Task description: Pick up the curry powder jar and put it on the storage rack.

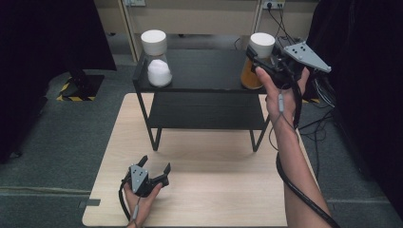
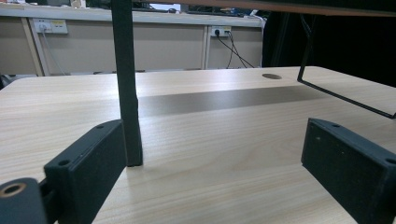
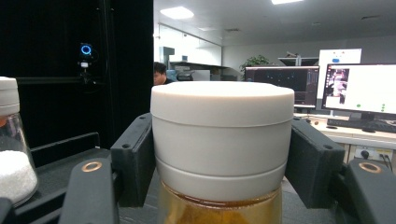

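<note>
A jar of amber contents [image 1: 251,77] with a white lid [image 3: 222,135] stands at the right end of a black shelf's top board [image 1: 204,71]. My right gripper [image 1: 262,53] is shut on that lid, its pads [image 3: 135,158] pressing both sides. A second white-lidded jar [image 1: 157,59] holding white grains [image 3: 14,175] stands at the left end of the same board. My left gripper [image 1: 156,164] rests low over the wooden table [image 1: 214,190] near its front left, open with nothing between its fingers [image 2: 88,163]. It faces a black shelf leg [image 2: 126,84].
The two-tier shelf stands on thin black legs at the back of the table, with a lower board [image 1: 204,111]. Cables [image 1: 318,95] hang off the table's right side. Dark curtains flank both sides. A yellow-and-black striped base [image 1: 78,88] sits on the floor at left.
</note>
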